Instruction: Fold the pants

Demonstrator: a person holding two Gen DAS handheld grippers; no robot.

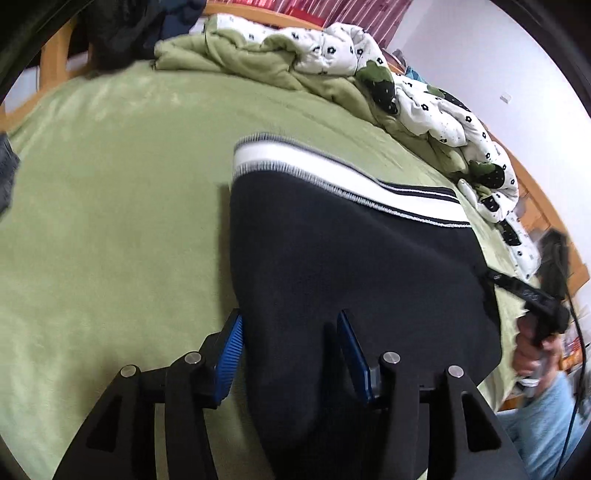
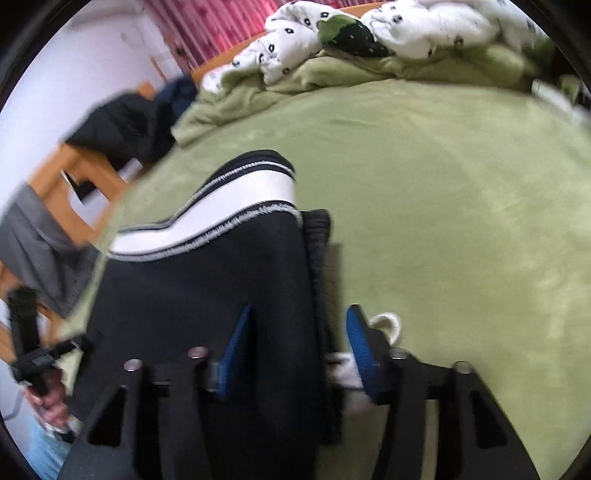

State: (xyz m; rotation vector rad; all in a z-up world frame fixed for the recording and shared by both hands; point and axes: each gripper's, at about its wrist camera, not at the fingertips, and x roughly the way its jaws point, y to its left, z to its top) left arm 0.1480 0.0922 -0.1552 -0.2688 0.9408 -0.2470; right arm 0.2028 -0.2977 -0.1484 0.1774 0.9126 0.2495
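Note:
Dark navy pants [image 1: 351, 258] [image 2: 203, 288] with a white, black-edged waistband [image 1: 314, 162] [image 2: 229, 206] lie flat on the green bed, waistband at the far end. My left gripper [image 1: 290, 321] is open over the near left part of the pants. Its blue pads [image 1: 232, 354] stand apart, with cloth lying between them and nothing pinched. My right gripper [image 2: 299, 314] is open too, straddling the pants' right edge. A white drawstring [image 2: 388, 323] shows beside its right finger. Each view shows the other gripper at its edge, held by a hand [image 1: 532, 354] [image 2: 48, 402].
A green sheet [image 1: 110, 184] [image 2: 461, 184] covers the bed. A rumpled white flowered quilt [image 1: 424, 92] [image 2: 369, 29] and green blanket are heaped along the far side. Dark clothes [image 1: 122, 33] [image 2: 122, 125] and a grey garment [image 2: 33, 236] hang on the wooden bed frame [image 2: 62, 184].

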